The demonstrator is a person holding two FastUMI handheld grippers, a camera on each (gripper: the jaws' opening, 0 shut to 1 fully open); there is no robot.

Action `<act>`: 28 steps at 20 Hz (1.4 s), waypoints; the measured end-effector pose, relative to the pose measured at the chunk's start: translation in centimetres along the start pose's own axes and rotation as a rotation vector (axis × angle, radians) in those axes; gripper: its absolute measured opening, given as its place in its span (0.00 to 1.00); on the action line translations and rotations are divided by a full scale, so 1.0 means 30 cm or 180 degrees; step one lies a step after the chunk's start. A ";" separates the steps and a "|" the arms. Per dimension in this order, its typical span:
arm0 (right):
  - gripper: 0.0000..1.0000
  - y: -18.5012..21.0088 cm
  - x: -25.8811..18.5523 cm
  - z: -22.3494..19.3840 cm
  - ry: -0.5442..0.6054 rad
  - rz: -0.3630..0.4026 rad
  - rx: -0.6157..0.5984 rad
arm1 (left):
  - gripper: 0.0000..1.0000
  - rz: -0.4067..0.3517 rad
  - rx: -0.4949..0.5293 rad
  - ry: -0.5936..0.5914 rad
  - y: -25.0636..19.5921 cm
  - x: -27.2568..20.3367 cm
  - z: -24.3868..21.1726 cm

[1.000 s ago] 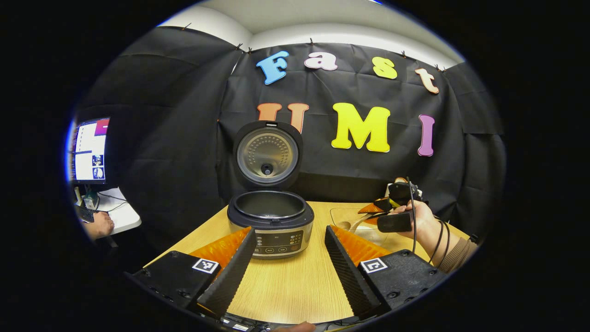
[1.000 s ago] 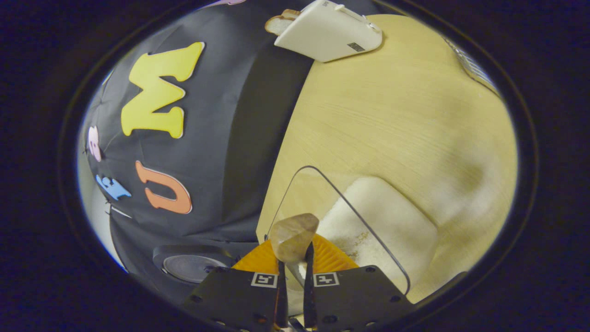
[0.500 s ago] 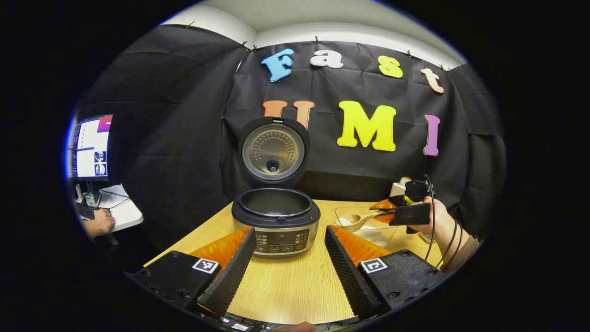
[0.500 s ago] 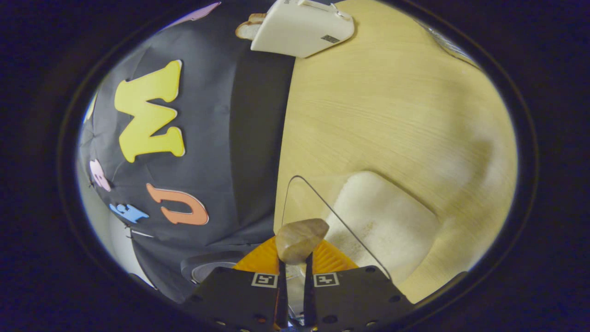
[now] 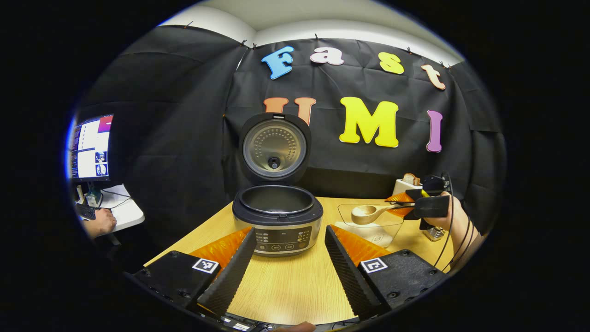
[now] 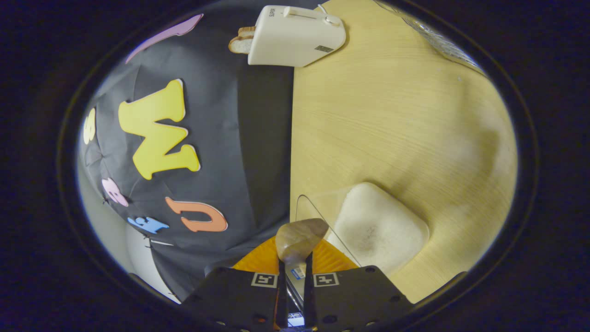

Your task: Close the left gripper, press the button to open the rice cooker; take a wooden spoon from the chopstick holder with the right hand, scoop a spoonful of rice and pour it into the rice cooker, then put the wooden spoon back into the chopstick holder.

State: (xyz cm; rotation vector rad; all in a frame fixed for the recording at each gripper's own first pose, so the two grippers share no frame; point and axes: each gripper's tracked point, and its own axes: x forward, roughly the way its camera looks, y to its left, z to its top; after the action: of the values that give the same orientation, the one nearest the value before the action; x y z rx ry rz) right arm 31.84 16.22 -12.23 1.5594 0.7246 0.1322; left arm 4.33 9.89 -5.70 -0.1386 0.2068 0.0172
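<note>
The rice cooker (image 5: 277, 219) stands mid-table with its lid (image 5: 274, 150) raised and its dark inner pot showing. My left gripper (image 5: 289, 230) is open just in front of it, one finger to each side of the control panel. To the right, my right gripper (image 5: 417, 206) is shut on the handle of the wooden spoon (image 5: 366, 214), held level above the clear rice container (image 5: 371, 228). In the right gripper view the spoon's bowl (image 6: 299, 239) sticks out past my right gripper (image 6: 293, 265), with the container of white rice (image 6: 380, 226) beyond. I cannot tell if the spoon holds rice.
A white toaster (image 6: 297, 34) with a bread slice (image 6: 239, 42) sits at the table's back edge, also seen as the toaster (image 5: 404, 185). A metal mesh holder (image 6: 442, 44) is at the table's edge. A monitor (image 5: 90, 147) and a person's hand (image 5: 99, 223) are far left.
My right gripper has lifted the spoon up out of the rice container and drawn back to the right, turning it level. The left gripper has barely moved.
</note>
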 end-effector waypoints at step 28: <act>0.13 0.369 0.036 -0.510 0.0304 0.0242 -0.0375 | 0.96 0.0152 -0.0030 -0.0033 0.211 -0.058 0.015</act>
State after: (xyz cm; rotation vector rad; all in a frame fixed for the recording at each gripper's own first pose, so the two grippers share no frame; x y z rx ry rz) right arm 29.11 30.44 -0.05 1.4761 0.7196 0.3025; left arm 2.53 16.22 -5.76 -0.1429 0.1997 0.0664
